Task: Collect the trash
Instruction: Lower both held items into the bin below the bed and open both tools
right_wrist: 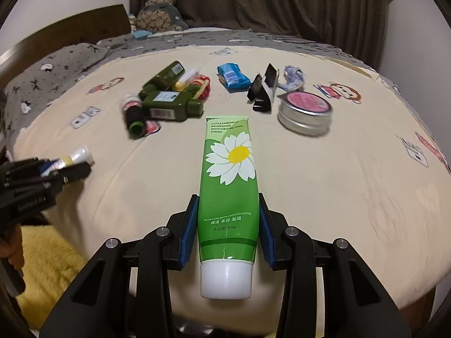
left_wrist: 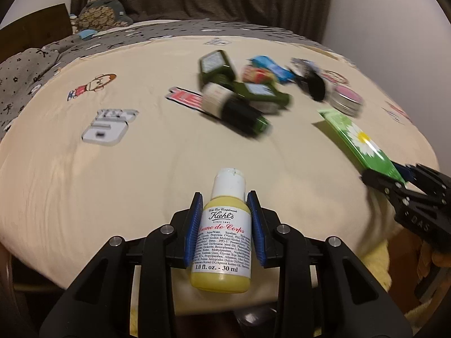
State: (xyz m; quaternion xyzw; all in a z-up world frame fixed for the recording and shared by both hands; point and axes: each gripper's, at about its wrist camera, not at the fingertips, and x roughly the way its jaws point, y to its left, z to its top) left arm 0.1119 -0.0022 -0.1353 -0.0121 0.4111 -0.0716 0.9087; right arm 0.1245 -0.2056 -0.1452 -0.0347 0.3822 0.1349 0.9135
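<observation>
We see a glossy plastic hand-cream tube (right_wrist: pixel 228 186) with a smooth white cap. At ten o'clock from it lie shiny dark green plastic bottles (right_wrist: pixel 169 104); at two o'clock, a brushed metal tin (right_wrist: pixel 305 115). The cream bedspread (right_wrist: pixel 324 174) looks like matt, soft cloth, and the yellow plastic bottle (left_wrist: pixel 222 239) carries a smooth paper-like label.

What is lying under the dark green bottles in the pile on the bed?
A red-and-white flat packet pokes out from beneath the round dark bottle, beside the green bottles. The bottles cover the rest of it, so what it is cannot be told.
</observation>
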